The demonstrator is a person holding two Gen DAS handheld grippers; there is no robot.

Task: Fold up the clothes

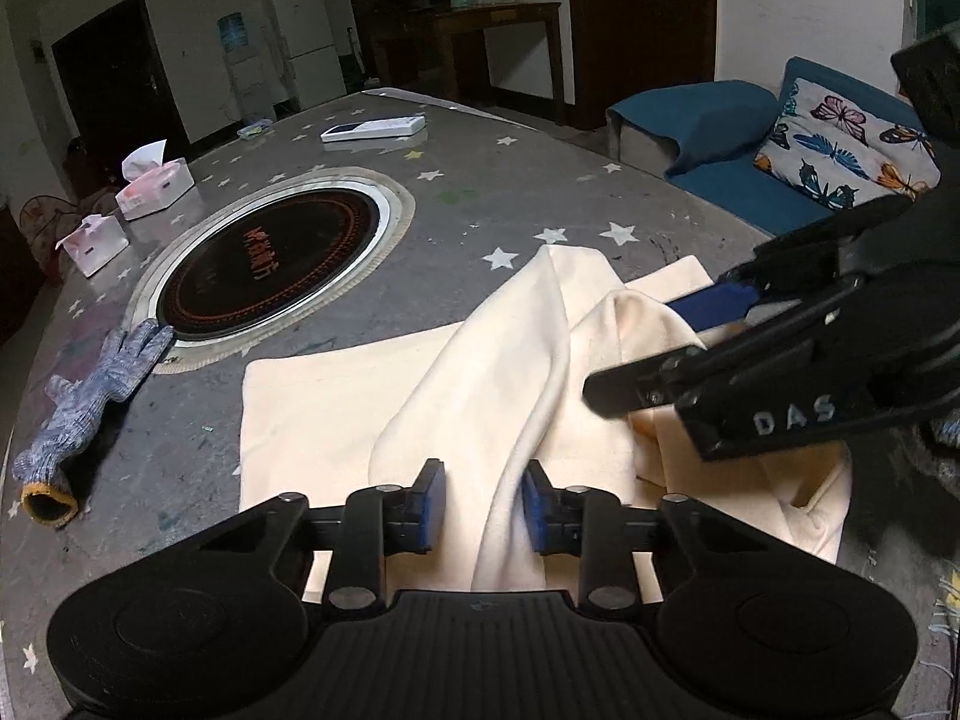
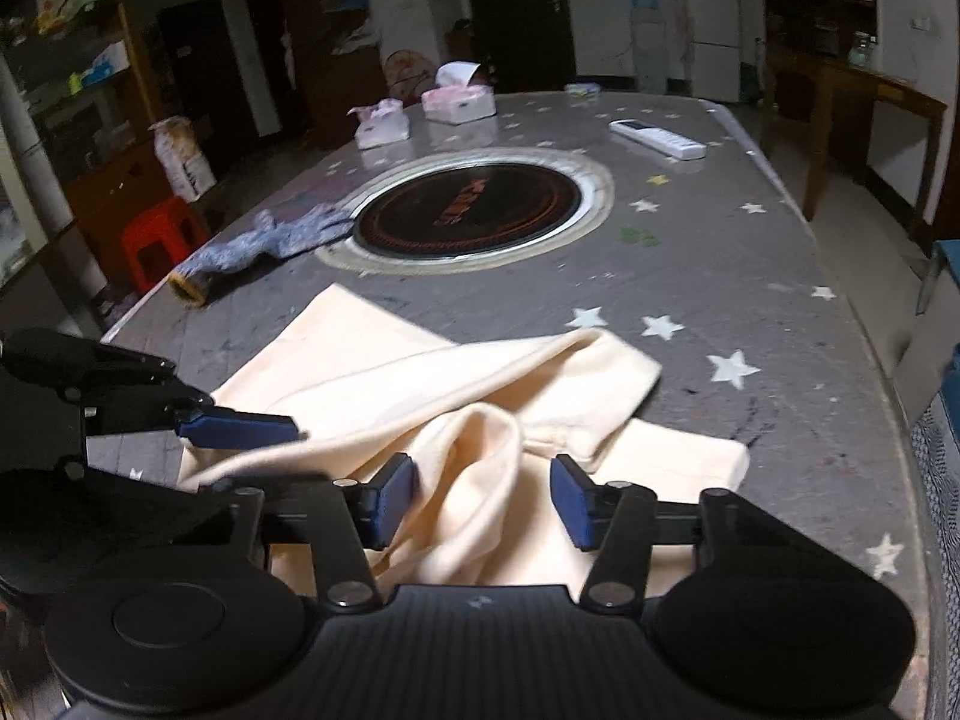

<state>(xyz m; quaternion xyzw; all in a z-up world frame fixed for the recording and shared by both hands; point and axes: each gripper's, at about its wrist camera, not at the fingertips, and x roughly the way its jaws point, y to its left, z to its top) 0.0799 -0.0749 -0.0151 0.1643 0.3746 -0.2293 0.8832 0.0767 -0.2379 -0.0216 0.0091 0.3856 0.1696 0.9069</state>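
Observation:
A cream garment (image 1: 372,414) lies partly folded and bunched on the grey star-patterned table (image 1: 492,192). My left gripper (image 1: 483,504) is open, its blue pads on either side of a raised fold of the cloth. My right gripper (image 2: 483,501) is open too, with a rumpled ridge of the cream garment (image 2: 468,468) between its pads. In the left wrist view the right gripper (image 1: 678,348) comes in from the right over the cloth. In the right wrist view the left gripper (image 2: 240,426) shows at the left edge.
A round black induction hob (image 1: 270,264) is set in the table's middle. A grey knit glove (image 1: 84,402) lies at the left edge. Two tissue boxes (image 1: 153,186) and a white remote (image 1: 372,127) sit farther back. A blue sofa with a butterfly cushion (image 1: 840,150) stands to the right.

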